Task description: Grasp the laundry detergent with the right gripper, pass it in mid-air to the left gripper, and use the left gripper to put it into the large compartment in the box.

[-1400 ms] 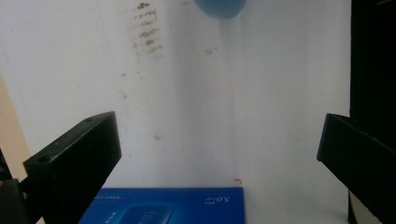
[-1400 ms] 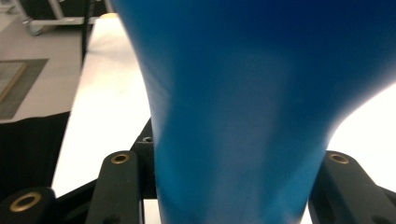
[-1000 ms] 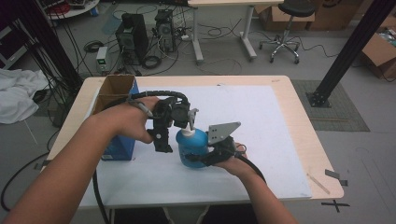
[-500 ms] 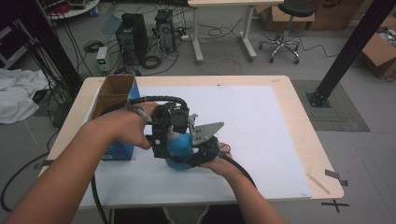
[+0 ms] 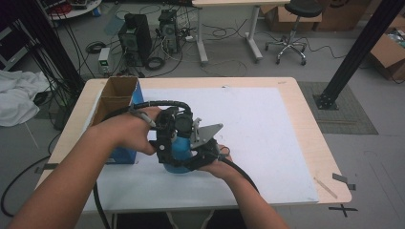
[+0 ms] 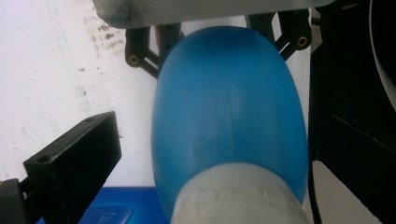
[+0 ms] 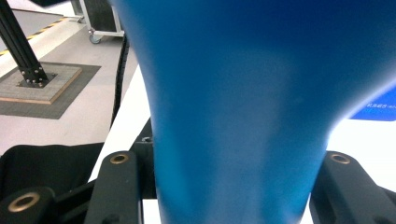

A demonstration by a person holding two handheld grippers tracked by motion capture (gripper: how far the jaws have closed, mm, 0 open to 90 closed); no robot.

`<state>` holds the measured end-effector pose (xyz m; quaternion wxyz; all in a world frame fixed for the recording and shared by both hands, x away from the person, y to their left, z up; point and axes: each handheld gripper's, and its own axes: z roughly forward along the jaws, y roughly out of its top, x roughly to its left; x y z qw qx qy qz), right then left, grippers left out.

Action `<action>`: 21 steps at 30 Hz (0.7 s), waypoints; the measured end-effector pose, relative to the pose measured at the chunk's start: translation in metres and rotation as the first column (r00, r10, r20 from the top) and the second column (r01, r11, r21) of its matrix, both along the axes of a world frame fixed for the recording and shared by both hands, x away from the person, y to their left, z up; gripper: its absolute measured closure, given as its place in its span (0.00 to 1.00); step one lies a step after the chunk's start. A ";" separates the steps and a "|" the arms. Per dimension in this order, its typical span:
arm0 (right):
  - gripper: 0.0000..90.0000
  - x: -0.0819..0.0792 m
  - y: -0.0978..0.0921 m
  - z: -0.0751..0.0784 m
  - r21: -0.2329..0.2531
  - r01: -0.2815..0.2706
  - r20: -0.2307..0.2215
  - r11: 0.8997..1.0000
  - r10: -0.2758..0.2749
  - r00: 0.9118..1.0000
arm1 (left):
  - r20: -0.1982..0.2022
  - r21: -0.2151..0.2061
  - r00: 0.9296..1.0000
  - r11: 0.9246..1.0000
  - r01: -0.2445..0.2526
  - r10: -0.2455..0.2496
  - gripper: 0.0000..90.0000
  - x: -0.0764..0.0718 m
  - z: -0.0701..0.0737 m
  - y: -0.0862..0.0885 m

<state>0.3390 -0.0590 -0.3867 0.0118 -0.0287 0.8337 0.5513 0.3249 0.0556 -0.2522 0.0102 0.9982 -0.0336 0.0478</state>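
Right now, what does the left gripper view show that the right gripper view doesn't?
Left gripper view: the blue bottle's pale neck and stained white table cover, with its own jaws standing apart from the bottle.

Right gripper view: the floor and a black post beyond the table edge, jaws on either side of the bottle.

Both: the blue bottle up close.

Left gripper (image 5: 168, 143) jaws spread, right gripper (image 5: 193, 155) clamped, hands close together
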 end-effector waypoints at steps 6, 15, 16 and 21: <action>0.52 -0.002 0.003 0.000 -0.004 -0.001 -0.005 1.000 0.001 1.000 | 0.003 0.006 1.000 1.000 -0.012 0.012 0.01 0.000 -0.005 0.001; 0.52 -0.002 0.006 -0.001 -0.009 -0.003 -0.005 1.000 0.003 1.000 | 0.010 0.015 1.000 1.000 -0.020 0.020 0.09 -0.001 -0.007 0.004; 0.52 -0.002 0.006 -0.001 -0.009 -0.003 -0.007 1.000 0.003 1.000 | 0.014 0.016 1.000 1.000 -0.021 0.020 0.10 -0.001 -0.007 0.004; 0.52 -0.001 0.006 -0.002 -0.010 -0.002 -0.002 1.000 0.002 1.000 | 0.017 0.023 1.000 0.999 -0.025 0.025 0.15 -0.001 -0.007 0.004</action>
